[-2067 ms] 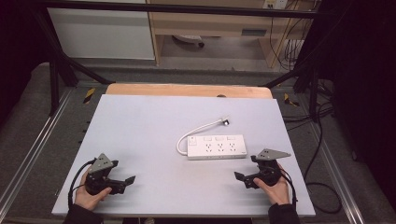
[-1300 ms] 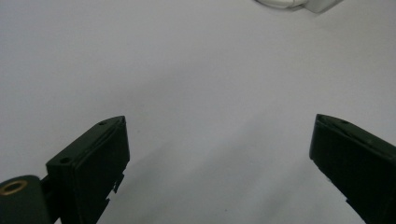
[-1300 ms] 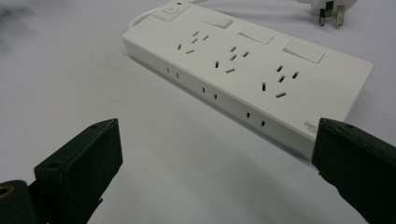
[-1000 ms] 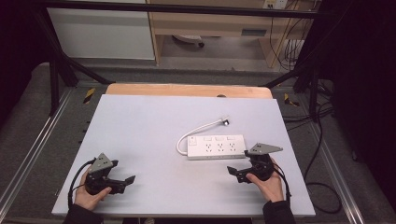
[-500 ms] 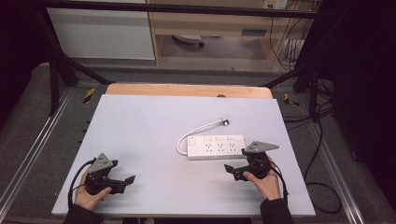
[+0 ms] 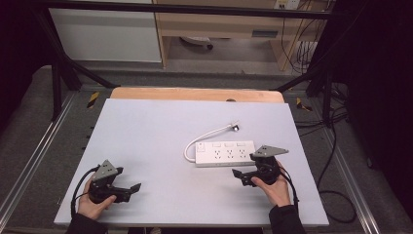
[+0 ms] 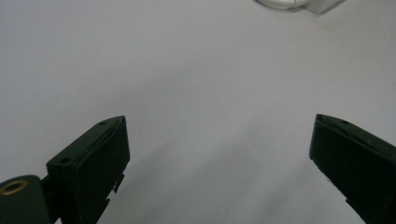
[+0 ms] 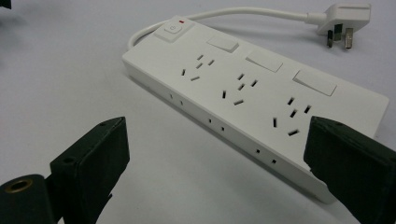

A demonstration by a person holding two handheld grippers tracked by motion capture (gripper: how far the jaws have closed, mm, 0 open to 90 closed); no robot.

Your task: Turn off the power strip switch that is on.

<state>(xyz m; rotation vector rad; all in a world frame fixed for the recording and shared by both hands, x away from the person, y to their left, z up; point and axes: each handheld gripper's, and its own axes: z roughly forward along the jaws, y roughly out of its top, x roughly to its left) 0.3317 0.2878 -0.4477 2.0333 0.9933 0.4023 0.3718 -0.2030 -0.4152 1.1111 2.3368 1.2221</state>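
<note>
While our right tongs hover agape just near the power strip, the strip lies flat mid-worktop, its cord curling off the far side to the plug. Left tongs rest well apart from the strip, also spread wide, holding nothing. We judge the reach is under way. To grip well: straddle the strip's near end across its narrow width, keep clear of the switches, and close squarely so the casing doesn't skid.
</note>
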